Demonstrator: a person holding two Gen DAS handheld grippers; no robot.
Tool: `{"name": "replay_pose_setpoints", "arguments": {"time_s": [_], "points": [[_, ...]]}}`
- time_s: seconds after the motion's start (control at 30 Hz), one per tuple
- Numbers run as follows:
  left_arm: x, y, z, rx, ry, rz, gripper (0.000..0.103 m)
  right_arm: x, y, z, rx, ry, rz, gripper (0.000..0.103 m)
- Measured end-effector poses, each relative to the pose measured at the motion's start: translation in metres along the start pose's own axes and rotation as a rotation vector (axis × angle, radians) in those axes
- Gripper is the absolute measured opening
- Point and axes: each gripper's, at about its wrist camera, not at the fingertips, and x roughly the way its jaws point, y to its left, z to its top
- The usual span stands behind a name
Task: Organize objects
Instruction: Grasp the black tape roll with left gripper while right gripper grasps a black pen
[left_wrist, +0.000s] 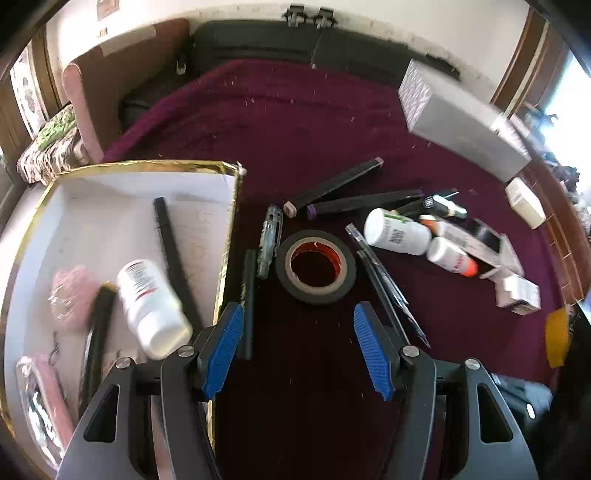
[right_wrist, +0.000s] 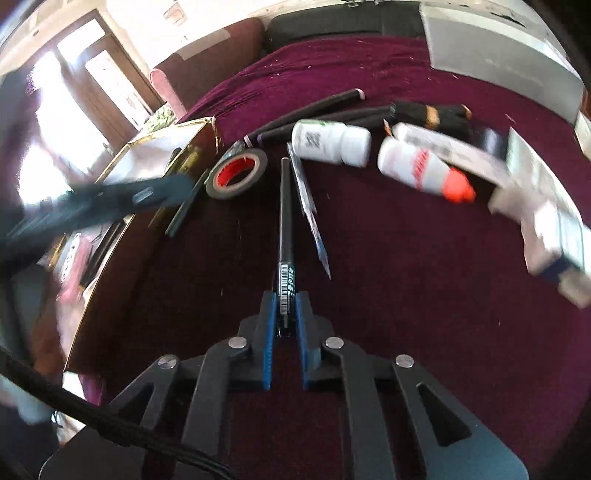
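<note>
Place: a home, a living room
Sofa (left_wrist: 258, 40): dark, far ahead of the gripper
Blanket (left_wrist: 295, 122): soft, purple, under everything
Door (right_wrist: 92, 85): wood and glass, far left

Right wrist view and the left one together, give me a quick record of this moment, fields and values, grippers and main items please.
surface: maroon cloth
right gripper: shut on black pen
left gripper: open, nothing between the pads, above black tape roll
gold-edged box: holds white bottle and black pens
loose on cloth: orange-capped bottle, black markers, small cartons
</note>
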Motion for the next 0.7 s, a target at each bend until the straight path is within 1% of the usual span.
{"name": "replay_pose_setpoints", "arguments": {"time_s": [0.07, 0.17, 0.27, 0.33, 0.37, 0.47, 0.5, 0.57, 0.6, 0.7], "points": [[0.005, -0.005, 0.008, 0.007, -0.013, 0.027, 0.056, -0.006, -0.001, -0.008, 0.008, -0.005, 0.001, 0.008], [0.010, -0.007, 0.019, -0.018, -0.006, -0.001, 0.056, -0.009, -0.003, -0.012, -0.003, -0.011, 0.005, 0.010], [0.016, -0.016, 0.026, 0.028, -0.005, 0.053, 0.056, -0.009, -0.005, -0.009, -0.014, -0.023, 0.041, 0.020], [0.024, -0.018, 0.028, 0.036, 0.027, 0.026, 0.055, -0.009, -0.006, -0.005, -0.015, -0.043, 0.043, 0.034], [0.026, -0.020, 0.029, 0.043, 0.031, 0.016, 0.055, -0.009, -0.005, -0.005, -0.021, -0.050, 0.044, 0.037], [0.026, -0.033, 0.026, 0.109, 0.019, 0.025, 0.054, -0.008, -0.006, -0.005, -0.022, -0.064, 0.064, 0.037], [0.030, -0.039, 0.025, 0.137, 0.029, 0.033, 0.051, -0.008, -0.006, -0.005, -0.026, -0.067, 0.071, 0.037], [0.039, -0.044, 0.023, 0.162, 0.057, 0.058, 0.032, -0.009, -0.007, -0.006, -0.024, -0.077, 0.079, 0.037], [0.048, -0.044, 0.023, 0.165, 0.085, 0.069, 0.029, -0.007, -0.008, -0.005, -0.023, -0.078, 0.084, 0.037], [0.051, -0.045, 0.024, 0.167, 0.068, 0.077, 0.026, -0.008, -0.010, -0.006, -0.013, -0.084, 0.096, 0.037]]}}
